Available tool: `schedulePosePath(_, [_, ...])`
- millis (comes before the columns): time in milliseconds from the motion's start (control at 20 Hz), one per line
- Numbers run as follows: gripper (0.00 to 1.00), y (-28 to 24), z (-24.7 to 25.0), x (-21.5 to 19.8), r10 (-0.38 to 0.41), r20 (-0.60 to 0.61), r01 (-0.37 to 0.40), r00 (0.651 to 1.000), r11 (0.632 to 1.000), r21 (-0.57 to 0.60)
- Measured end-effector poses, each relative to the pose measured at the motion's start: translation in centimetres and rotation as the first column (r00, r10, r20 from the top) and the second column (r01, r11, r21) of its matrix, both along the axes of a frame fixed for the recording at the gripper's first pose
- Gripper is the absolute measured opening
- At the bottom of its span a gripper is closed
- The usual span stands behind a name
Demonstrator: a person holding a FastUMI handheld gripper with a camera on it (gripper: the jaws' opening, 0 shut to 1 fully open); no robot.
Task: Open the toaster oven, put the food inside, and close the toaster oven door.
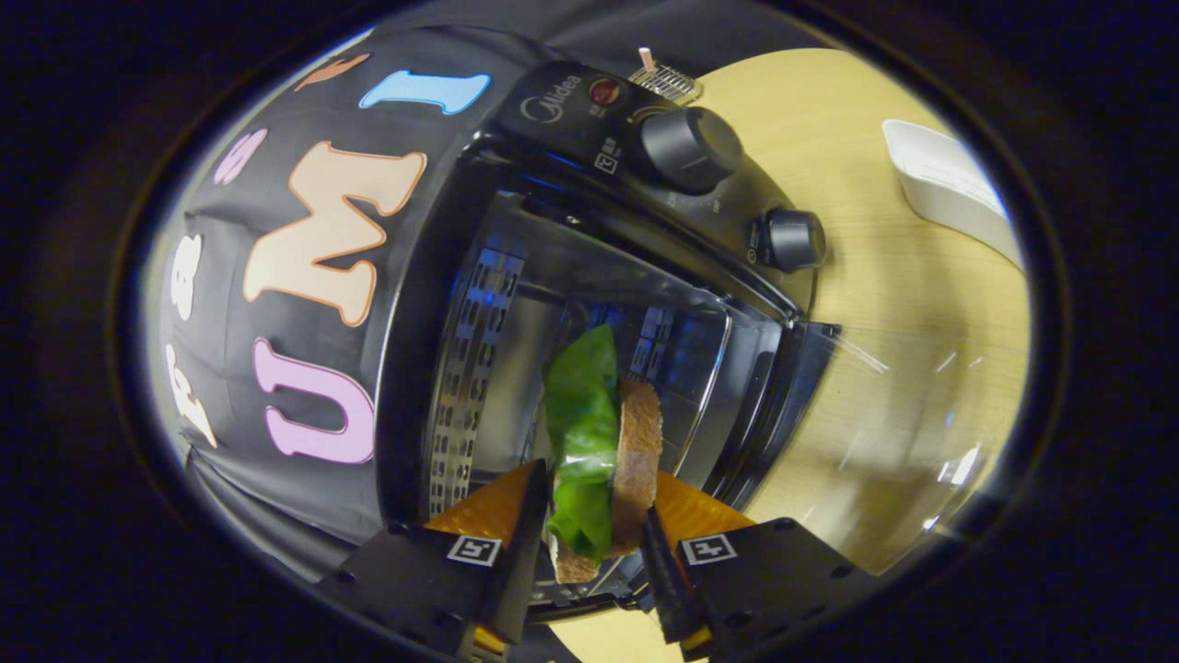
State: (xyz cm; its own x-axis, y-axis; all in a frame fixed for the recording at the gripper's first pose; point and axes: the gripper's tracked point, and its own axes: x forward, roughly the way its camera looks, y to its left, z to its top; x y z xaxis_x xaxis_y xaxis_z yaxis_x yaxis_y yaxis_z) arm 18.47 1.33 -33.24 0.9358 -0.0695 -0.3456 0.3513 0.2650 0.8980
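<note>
My gripper (594, 534) is shut on a sandwich (603, 451) of brown bread with a green lettuce leaf, held on edge between the two fingers. Just beyond the fingers stands the black toaster oven (571, 120), seen rolled to one side. Its door (884, 414) hangs open, the glass pane lying out over the table. The shiny metal cavity (516, 331) with perforated walls is exposed, and the sandwich's far end reaches into its mouth. Two black knobs (691, 147) sit on the control panel beside the cavity.
The oven stands on a light wooden table (921, 295). A white rectangular tray (949, 189) lies on the table beyond the oven's control panel. A small wire rack (665, 81) shows past the oven's top corner. Black booth cloth hangs behind the oven.
</note>
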Motion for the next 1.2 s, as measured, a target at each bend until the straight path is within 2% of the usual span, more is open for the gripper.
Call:
schedulePosePath(150, [0.73, -0.5, 0.1, -0.9, 0.018, -0.032, -0.022, 0.999, 0.994, -0.108])
schedulePosePath(300, [0.88, -0.4, -2.0, -2.1, 0.039, -0.134, -0.069, 0.99, 0.97, -0.232])
schedulePosePath(400, [0.99, -0.1, -1.8, -2.8, 0.065, -0.148, -0.102, 0.987, 0.961, -0.257])
schedulePosePath(750, [0.99, -0.9, -1.1, -3.9, 0.017, -0.18, -0.081, 0.984, 0.933, -0.352])
schedulePosePath(900, [0.99, -0.5, -1.1, -3.3, 0.018, -0.204, -0.094, 0.979, 0.924, -0.371])
schedulePosePath(1050, [1.0, -0.7, -0.8, -2.0, 0.015, -0.22, -0.114, 0.975, 0.888, -0.445])
schedulePosePath(1200, [1.0, -1.2, -0.5, -1.2, 0.013, -0.235, -0.143, 0.972, 0.825, -0.547])
